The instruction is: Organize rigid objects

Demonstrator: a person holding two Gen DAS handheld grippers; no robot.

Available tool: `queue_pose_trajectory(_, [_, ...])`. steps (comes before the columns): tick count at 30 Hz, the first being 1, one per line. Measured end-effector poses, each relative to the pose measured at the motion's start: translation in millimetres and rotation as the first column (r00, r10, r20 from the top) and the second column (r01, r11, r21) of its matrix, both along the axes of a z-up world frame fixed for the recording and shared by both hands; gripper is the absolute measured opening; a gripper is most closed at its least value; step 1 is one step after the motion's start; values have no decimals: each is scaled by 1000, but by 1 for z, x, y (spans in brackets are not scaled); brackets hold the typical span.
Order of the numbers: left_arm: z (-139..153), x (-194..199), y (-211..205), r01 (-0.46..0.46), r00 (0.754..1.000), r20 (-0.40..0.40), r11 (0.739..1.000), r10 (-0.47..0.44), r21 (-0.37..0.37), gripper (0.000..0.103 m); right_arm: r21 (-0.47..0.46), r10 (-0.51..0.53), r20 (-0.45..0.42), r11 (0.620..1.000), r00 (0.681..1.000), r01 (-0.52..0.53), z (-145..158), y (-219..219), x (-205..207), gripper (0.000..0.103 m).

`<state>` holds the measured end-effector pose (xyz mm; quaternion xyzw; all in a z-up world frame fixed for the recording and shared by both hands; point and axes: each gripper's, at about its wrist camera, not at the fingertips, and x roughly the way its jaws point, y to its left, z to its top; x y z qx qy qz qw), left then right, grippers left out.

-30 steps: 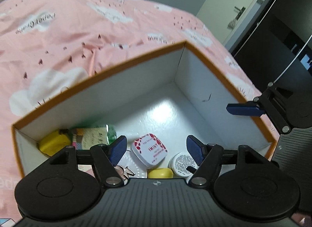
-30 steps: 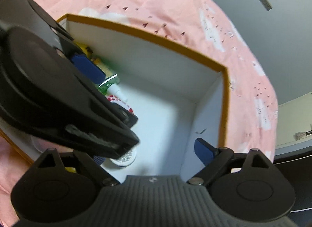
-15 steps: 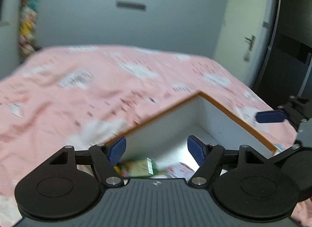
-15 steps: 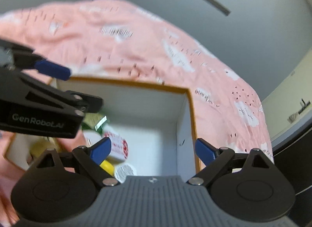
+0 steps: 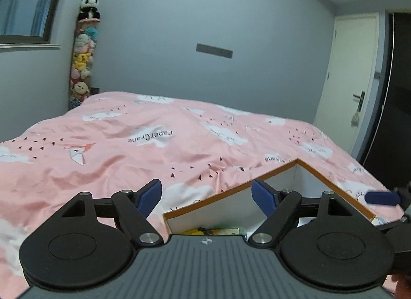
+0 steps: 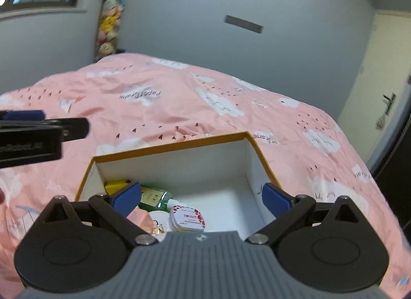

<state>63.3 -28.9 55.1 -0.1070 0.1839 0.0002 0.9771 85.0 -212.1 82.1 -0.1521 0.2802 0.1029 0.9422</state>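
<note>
Both tools empty, jaws wide: left tool (image 5: 206,197), right tool (image 6: 201,197). Orange-rimmed box (image 6: 169,148) on pink bed (image 6: 179,109). Inside, at left end: mint tin (image 6: 187,218), green bottle (image 6: 154,197), yellow item (image 6: 115,186), partly hidden behind right tool.

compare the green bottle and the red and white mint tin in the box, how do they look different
The green bottle is clear green with a pale label and lies on its side by the box's left end; the mint tin is flat, white, red-patterned, lying lid up nearer the middle. The bottle is longer, the tin squarer. Both rest on the box floor, ungripped.
</note>
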Motion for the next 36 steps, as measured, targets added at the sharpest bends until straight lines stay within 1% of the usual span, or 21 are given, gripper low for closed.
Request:
queue_pose_trajectory(2, [-2, -5, 3, -17, 1000, 4, 1000, 17, 17, 95, 18, -31, 4, 999, 1000, 31, -6, -1, -6, 99])
queue_pose_trajectory(4, [-5, -9, 2, -31, 999, -5, 997, 31, 72, 96, 9, -43, 10, 999, 999, 43, -11, 0, -13, 99])
queue_pose_trajectory(7, [-13, -16, -2, -20, 999, -21, 985, 25, 173, 96, -15, -41, 17, 999, 999, 41, -15, 3, -22, 99])
queue_pose_trajectory(10, [-20, -20, -5, -5, 999, -49, 974, 17, 227, 96, -19, -50, 32, 999, 998, 50, -15, 1, -30, 99])
queue_pose_trajectory(13, [-26, -24, -3, 8, 997, -79, 977, 9, 213, 96, -16, -59, 34, 998, 998, 60, -17, 0, -39, 100])
queue_pose_trajectory(15, [-30, -29, 1, 15, 995, -96, 982, 3, 186, 96, -24, -59, 35, 998, 998, 60, -19, 0, -42, 100])
queue_pose_trajectory(19, [-40, -26, 4, 27, 987, -162, 990, -5, 135, 97, -32, -54, 25, 998, 998, 55, -24, 2, -44, 100])
queue_pose_trajectory(20, [-43, -26, 5, 32, 984, -176, 991, -8, 134, 97, -32, -51, 22, 998, 998, 52, -25, 2, -44, 100])
queue_pose_trajectory(24, [-49, -27, -5, 57, 977, -215, 982, -17, 180, 97, -26, -56, 1, 998, 998, 56, -31, 2, -43, 100])
queue_pose_trajectory(28, [-53, -25, -6, 64, 971, -237, 982, -20, 179, 97, -22, -55, -22, 998, 998, 55, -35, 3, -41, 100])
queue_pose_trajectory(32, [-58, -23, -4, 53, 961, -277, 983, -2, 174, 97, -14, -64, -34, 998, 997, 64, -37, 1, -39, 100])
queue_pose_trajectory(36, [-59, -22, -1, 46, 956, -292, 986, 4, 163, 97, -11, -75, -49, 997, 996, 75, -38, 1, -37, 100])
